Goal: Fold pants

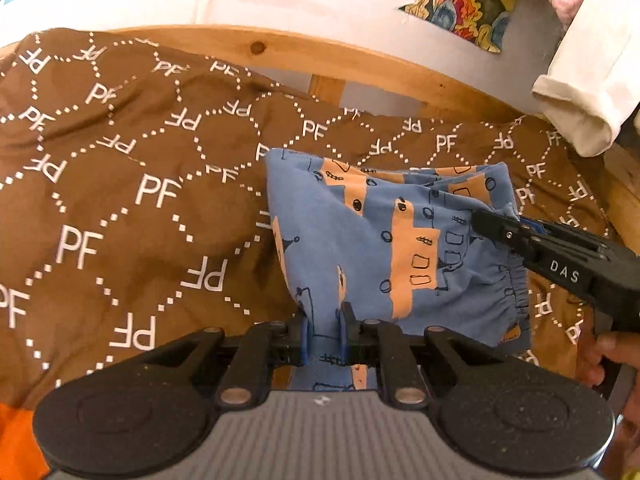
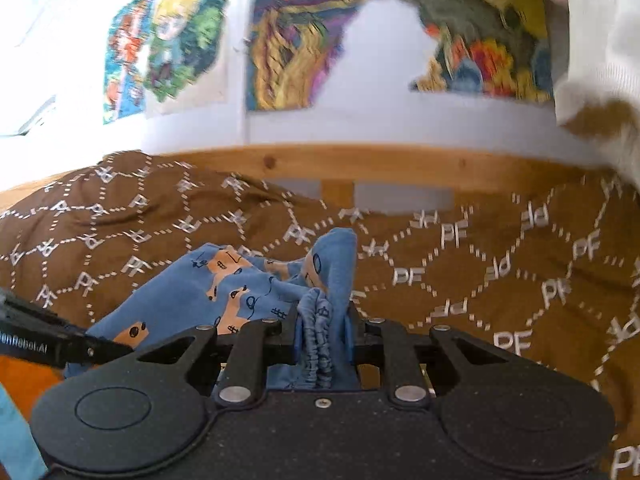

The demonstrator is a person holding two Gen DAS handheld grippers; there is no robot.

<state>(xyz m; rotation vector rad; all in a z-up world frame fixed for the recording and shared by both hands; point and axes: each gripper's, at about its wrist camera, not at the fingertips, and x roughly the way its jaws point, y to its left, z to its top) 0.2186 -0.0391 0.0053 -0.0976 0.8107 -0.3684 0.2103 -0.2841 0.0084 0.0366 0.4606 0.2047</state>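
Note:
Small blue pants [image 1: 360,236] with orange patches and black drawings hang lifted above a brown bed cover [image 1: 120,184]. My left gripper [image 1: 325,334] is shut on a fold of the blue cloth at the near edge. My right gripper [image 1: 486,222] comes in from the right in the left wrist view and pinches the pants near the gathered waistband [image 1: 508,296]. In the right wrist view my right gripper [image 2: 324,332] is shut on the bunched elastic waistband [image 2: 318,344], and the pants [image 2: 224,284] spread away to the left toward my left gripper [image 2: 116,350].
The brown cover with white "PF" print [image 2: 500,272] lies over a bed with a wooden rail [image 1: 320,56] at the back. A white wall with colourful pictures [image 2: 304,32] rises behind. White cloth [image 1: 588,92] hangs at the right. An orange item [image 1: 16,436] lies at the lower left.

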